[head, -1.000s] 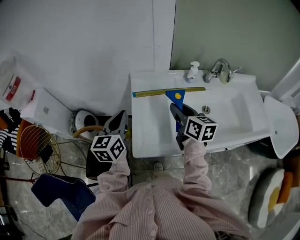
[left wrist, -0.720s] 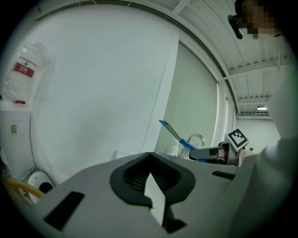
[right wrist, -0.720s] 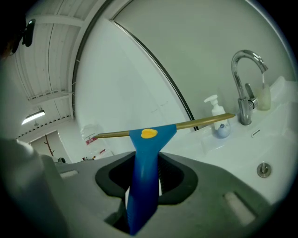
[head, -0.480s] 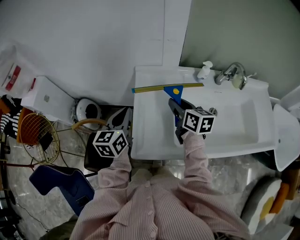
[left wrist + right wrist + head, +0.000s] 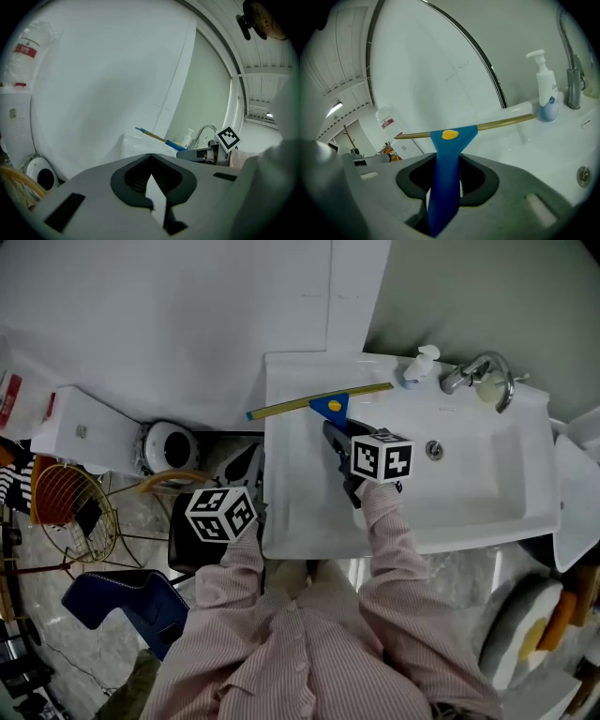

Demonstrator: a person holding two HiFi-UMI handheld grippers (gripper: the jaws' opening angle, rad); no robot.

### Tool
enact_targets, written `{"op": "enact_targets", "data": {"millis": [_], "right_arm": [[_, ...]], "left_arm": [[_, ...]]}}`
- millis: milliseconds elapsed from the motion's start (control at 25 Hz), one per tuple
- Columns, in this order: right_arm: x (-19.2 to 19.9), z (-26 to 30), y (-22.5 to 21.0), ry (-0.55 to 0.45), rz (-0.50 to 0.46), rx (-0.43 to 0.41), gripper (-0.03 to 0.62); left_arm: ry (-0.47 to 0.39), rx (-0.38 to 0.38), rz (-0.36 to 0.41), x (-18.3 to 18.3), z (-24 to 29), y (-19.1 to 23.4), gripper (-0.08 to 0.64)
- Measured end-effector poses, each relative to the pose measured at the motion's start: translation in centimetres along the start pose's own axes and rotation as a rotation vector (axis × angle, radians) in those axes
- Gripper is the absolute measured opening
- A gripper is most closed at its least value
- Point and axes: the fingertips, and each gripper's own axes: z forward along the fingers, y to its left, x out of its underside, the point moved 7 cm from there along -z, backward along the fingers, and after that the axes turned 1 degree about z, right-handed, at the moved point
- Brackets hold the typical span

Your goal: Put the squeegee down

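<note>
The squeegee [image 5: 328, 406] has a blue handle, a yellow dot and a long olive-yellow blade [image 5: 497, 123]. My right gripper [image 5: 339, 448] is shut on its blue handle [image 5: 443, 187] and holds it over the left part of the white sink [image 5: 291, 512]. The blade lies across the sink's back left corner, its left end past the rim. From the left gripper view the squeegee [image 5: 154, 137] shows above the sink edge. My left gripper [image 5: 246, 486] hangs to the left of the sink, over the floor, its jaws closed with nothing between them [image 5: 151, 187].
A soap pump bottle [image 5: 419, 365] and a chrome tap [image 5: 478, 374] stand at the sink's back. Left of the sink are a white round appliance [image 5: 169, 444], a white box [image 5: 80, 432], an orange wire basket [image 5: 66, 512] and a blue chair [image 5: 122, 601].
The right gripper has swung the squeegee leftward and back, so the blade now tilts and overhangs the sink's left rim. The left gripper has barely moved.
</note>
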Motion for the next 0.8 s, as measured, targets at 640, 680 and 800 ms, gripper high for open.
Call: {"op": "enact_targets", "data": {"millis": [640, 680, 800], "right_arm": [[2.8, 5.5, -1.6, 0.174, -0.079, 0.090, 0.124], [2.9, 5.6, -1.6, 0.180, -0.082, 0.096, 0.124], [3.2, 5.9, -1.7, 0.199, -0.094, 0.113, 0.124]], "left_arm": [[0.082, 0.038, -0.038, 2.5, 3.0, 1.8, 0.002], [0.083, 0.038, -0.040, 2.6, 3.1, 1.8, 0.002], [0.086, 0.038, -0.043, 2.7, 3.1, 2.0, 0.002]]}}
